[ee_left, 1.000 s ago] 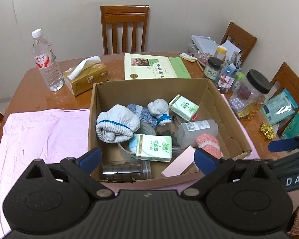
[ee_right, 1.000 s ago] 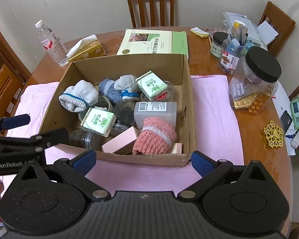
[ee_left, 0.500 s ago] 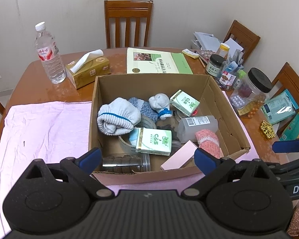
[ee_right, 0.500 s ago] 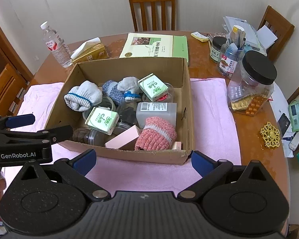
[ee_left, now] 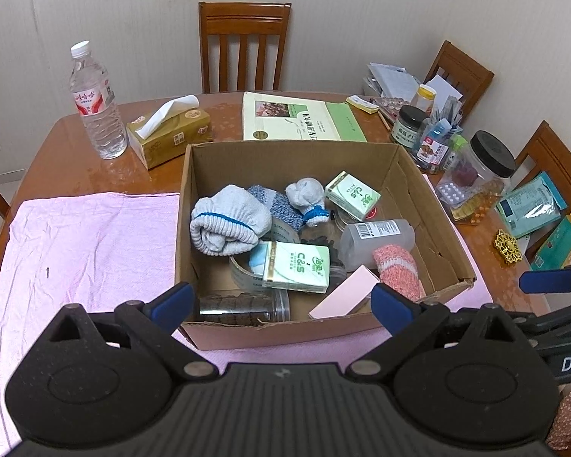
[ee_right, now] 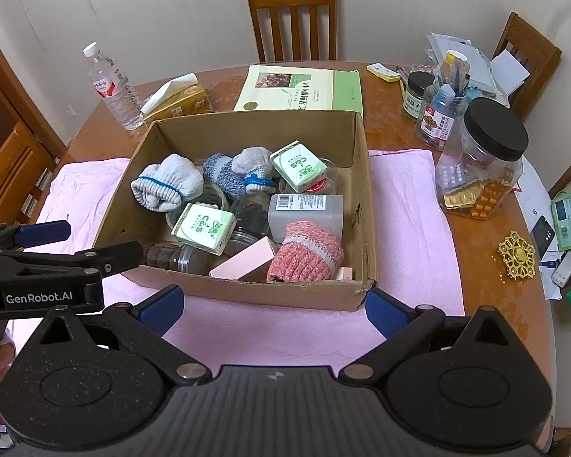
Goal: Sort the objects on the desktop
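Observation:
An open cardboard box (ee_left: 281, 329) (ee_right: 367, 198) stands on a pink cloth (ee_left: 83, 236) (ee_right: 407, 205). Inside lie rolled white socks (ee_left: 226, 221) (ee_right: 167, 182), a pink sock roll (ee_left: 397, 268) (ee_right: 304, 251), green tissue packs (ee_left: 297, 266) (ee_right: 205, 226), a translucent bottle (ee_left: 377, 238) (ee_right: 304, 209), a pink carton (ee_left: 342, 293) (ee_right: 243, 262) and clear jars (ee_left: 243, 304). My left gripper (ee_left: 281, 301) is open and empty, hovering before the box's near wall. My right gripper (ee_right: 272, 304) is open and empty too, just short of the box's near edge.
A water bottle (ee_left: 95, 103), tissue box (ee_left: 171, 133) and green book (ee_left: 297, 122) sit behind the box. Jars, a black-lidded pill jar (ee_right: 479, 160), papers and a gold ornament (ee_right: 515, 253) crowd the right. Wooden chairs (ee_left: 243, 45) ring the table.
Both grippers have drawn back and up from the box, so more of the table shows. Both stay open. Nothing in the box has moved.

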`<state>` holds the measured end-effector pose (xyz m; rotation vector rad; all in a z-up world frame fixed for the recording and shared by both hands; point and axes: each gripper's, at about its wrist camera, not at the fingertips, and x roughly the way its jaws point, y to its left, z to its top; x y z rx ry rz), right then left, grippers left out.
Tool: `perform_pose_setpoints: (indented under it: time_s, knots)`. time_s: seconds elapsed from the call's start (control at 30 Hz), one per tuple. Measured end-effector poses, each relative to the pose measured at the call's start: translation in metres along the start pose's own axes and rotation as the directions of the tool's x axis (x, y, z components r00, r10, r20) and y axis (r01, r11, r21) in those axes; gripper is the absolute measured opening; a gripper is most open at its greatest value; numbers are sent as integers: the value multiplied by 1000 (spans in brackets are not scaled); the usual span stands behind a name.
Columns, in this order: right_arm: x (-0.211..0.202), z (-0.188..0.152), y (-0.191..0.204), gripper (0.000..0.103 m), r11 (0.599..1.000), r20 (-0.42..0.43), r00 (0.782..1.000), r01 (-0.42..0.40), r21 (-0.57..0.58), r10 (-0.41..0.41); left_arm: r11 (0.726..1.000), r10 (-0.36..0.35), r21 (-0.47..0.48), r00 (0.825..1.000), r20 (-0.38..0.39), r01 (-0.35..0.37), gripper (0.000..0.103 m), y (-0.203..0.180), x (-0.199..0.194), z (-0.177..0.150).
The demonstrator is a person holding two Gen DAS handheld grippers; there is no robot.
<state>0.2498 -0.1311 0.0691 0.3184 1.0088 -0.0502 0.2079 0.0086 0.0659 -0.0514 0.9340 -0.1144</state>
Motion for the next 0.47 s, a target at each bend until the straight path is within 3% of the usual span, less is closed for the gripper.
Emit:
perform_pose_setpoints:
  time_s: [0.47]
  knots:
    - [-1,-1,3,103,1000,-2,1000,9,10,-9,1000,5,8,1000,-12,-5,99,2,2,0]
